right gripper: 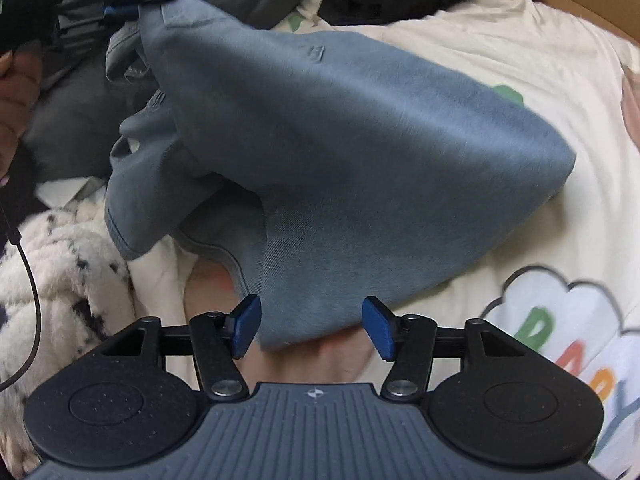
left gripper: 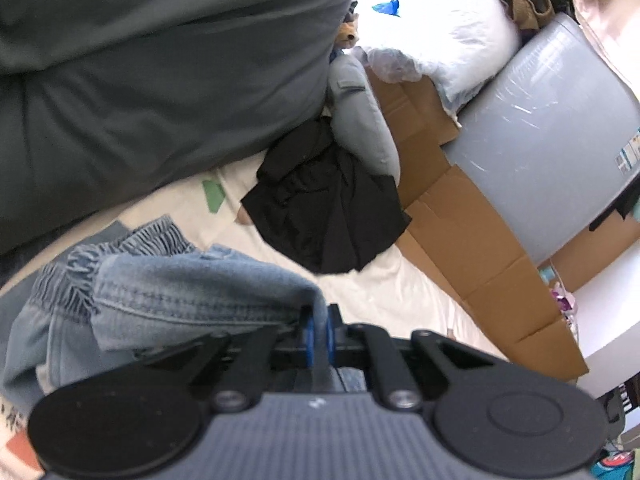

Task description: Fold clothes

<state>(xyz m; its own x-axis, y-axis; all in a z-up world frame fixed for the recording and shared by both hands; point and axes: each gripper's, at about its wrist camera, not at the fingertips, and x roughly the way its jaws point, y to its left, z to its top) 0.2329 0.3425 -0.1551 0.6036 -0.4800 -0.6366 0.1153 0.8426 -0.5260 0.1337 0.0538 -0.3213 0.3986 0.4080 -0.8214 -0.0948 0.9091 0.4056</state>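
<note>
Left tongs [left gripper: 319,330] clamped (pads together); right tongs [right gripper: 312,326] spread wide.

A: Any legible text, listed by carrier?

B: One item. Cream bedsheet [right gripper: 460,60], right wrist view, near right: a white cloud print [right gripper: 560,320] carrying large coloured capitals. A green "B", an orange "A" and a yellow "B" can be made out; a blue letter below looks like "Y", partly cut off.

A: The white label [left gripper: 630,156] on the grey wrapped bundle [left gripper: 540,140], far right?

B: Too small to read.
</note>
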